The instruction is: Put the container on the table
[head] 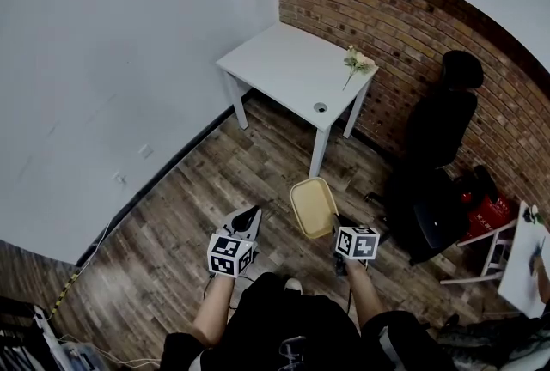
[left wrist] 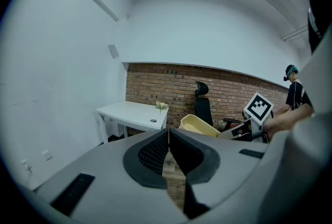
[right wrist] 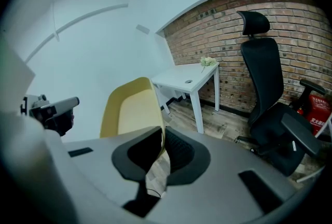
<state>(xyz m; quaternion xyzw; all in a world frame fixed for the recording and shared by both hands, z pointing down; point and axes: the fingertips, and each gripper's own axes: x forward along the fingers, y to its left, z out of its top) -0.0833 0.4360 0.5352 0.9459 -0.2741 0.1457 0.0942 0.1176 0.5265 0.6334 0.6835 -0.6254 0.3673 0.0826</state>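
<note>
In the jaws of the right gripper (right wrist: 162,137), the yellow container (head: 313,206) is pinched by its rim, in the air. The left gripper (left wrist: 168,137) (jaws together, empty) hangs alongside; open wood floor (head: 215,180) runs to the white table (head: 284,69), well ahead.

Most of table (head: 279,69) open; flowers (head: 357,62) at far corner.

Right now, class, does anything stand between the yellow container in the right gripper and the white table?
Nothing visible does. Only wooden floor lies between the container, clamped in the right gripper, and the table. The black chair stands off to the right; the flowers lie at the tabletop's far corner.
</note>
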